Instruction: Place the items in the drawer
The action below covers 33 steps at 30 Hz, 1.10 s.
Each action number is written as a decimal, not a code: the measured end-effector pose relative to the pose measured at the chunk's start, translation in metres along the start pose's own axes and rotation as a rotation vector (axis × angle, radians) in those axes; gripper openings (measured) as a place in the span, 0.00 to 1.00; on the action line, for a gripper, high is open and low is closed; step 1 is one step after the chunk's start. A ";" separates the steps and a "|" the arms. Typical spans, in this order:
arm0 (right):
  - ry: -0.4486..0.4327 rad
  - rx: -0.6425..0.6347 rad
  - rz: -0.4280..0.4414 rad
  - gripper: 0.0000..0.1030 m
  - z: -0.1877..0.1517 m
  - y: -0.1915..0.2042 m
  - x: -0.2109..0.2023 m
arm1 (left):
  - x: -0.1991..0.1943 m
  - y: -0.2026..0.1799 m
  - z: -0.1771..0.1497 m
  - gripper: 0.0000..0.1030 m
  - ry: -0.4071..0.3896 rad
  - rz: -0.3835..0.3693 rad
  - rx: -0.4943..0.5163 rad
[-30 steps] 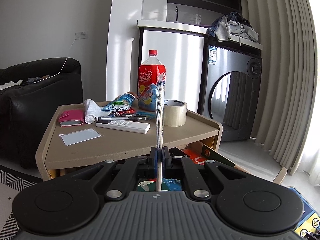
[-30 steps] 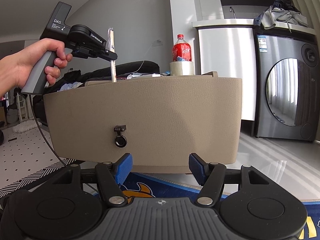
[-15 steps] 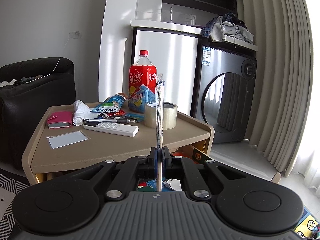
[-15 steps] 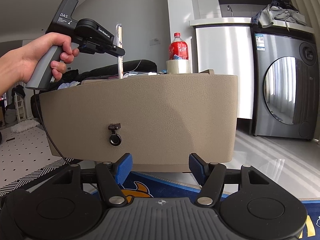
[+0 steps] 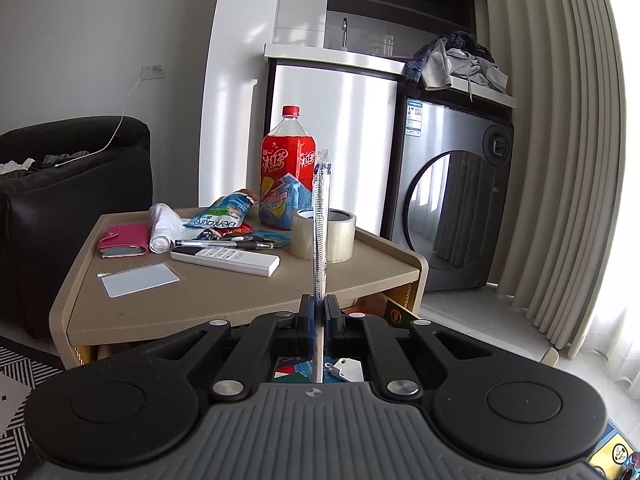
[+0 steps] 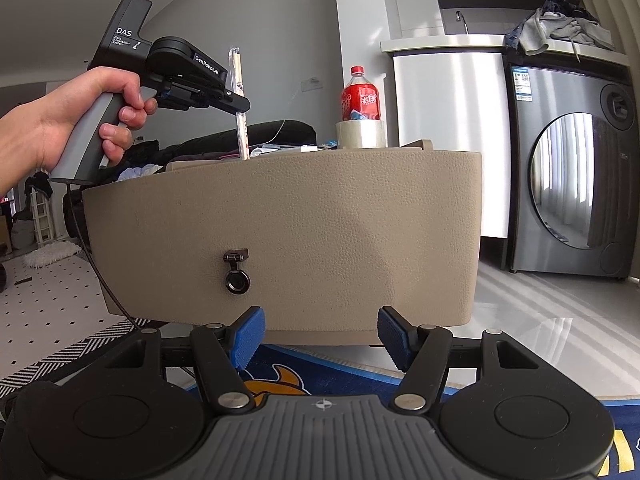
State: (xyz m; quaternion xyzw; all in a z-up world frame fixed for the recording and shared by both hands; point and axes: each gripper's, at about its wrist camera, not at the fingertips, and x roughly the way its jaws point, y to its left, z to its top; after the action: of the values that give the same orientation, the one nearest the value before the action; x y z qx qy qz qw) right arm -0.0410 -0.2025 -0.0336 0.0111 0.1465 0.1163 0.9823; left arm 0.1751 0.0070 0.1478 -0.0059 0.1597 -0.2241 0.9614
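My left gripper (image 5: 319,310) is shut on a long wrapped chopstick packet (image 5: 321,224), held upright above the open drawer (image 5: 320,364), which holds cards and packets. In the right wrist view the left gripper (image 6: 236,104) holds the packet (image 6: 241,120) over the pulled-out drawer's tan front (image 6: 340,232), its lower end dipping behind the rim. My right gripper (image 6: 320,334) is open and empty, low in front of the drawer front, right of its ring pull (image 6: 237,278).
The tan table top (image 5: 224,296) carries a red soda bottle (image 5: 287,168), tape roll (image 5: 323,234), white remote (image 5: 225,261), pen (image 5: 224,244), pink wallet (image 5: 124,240), white card (image 5: 139,279) and snack packets. A black sofa (image 5: 60,200) stands left, a washing machine (image 5: 452,208) right.
My left gripper has moved right and lowered the chopstick packet toward the drawer. The right gripper has stayed nearly still and open.
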 end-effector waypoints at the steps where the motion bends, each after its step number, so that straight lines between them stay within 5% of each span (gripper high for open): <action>1: 0.002 -0.003 0.004 0.64 0.000 0.001 0.000 | 0.001 0.000 0.000 0.06 0.001 0.001 0.000; 33: 0.001 -0.004 0.002 0.64 -0.003 0.002 -0.001 | 0.000 -0.001 0.004 0.16 -0.010 -0.010 -0.005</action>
State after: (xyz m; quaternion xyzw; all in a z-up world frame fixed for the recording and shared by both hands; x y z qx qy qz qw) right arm -0.0433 -0.2009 -0.0363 0.0092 0.1469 0.1177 0.9821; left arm 0.1757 0.0055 0.1519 -0.0100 0.1556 -0.2283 0.9610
